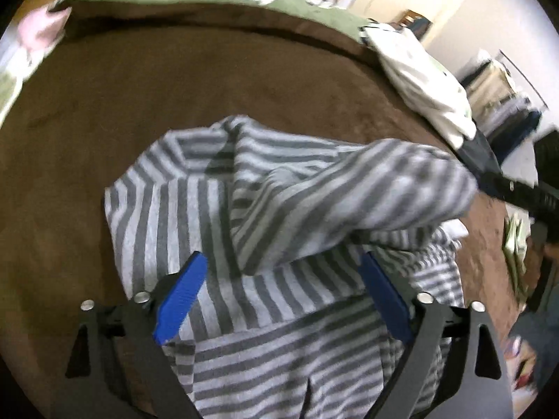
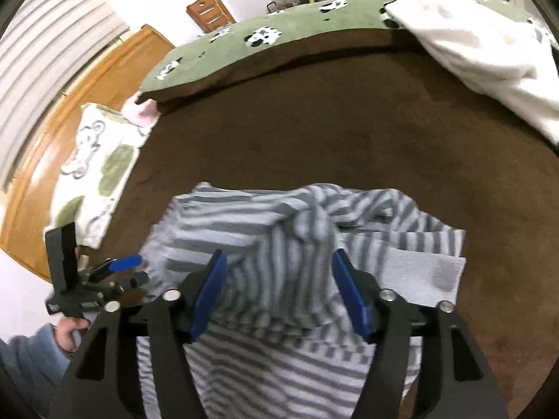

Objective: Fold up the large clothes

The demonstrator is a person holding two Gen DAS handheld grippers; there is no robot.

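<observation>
A grey-and-white striped garment [image 1: 279, 209] lies crumpled on the brown bed cover [image 1: 139, 87]. My left gripper [image 1: 282, 262] hovers over it with its blue pads [image 1: 180, 300] wide apart and nothing pinched; a striped fold rises beyond the tips. In the right wrist view the same garment [image 2: 297, 230] bunches up between the pads of my right gripper [image 2: 279, 258], which stands open, the cloth loose and blurred there. The left gripper [image 2: 115, 269] shows at the left edge, held by a hand [image 2: 70, 331]. The right gripper's black body [image 1: 517, 192] shows at the right.
A green blanket with cow prints [image 2: 279, 28] lies folded back at the far side of the bed. A white cloth [image 2: 489, 56] lies at the far right. A pink item [image 2: 139, 115] and a patterned mat [image 2: 94, 160] sit at the left, by the wooden floor [image 2: 87, 80].
</observation>
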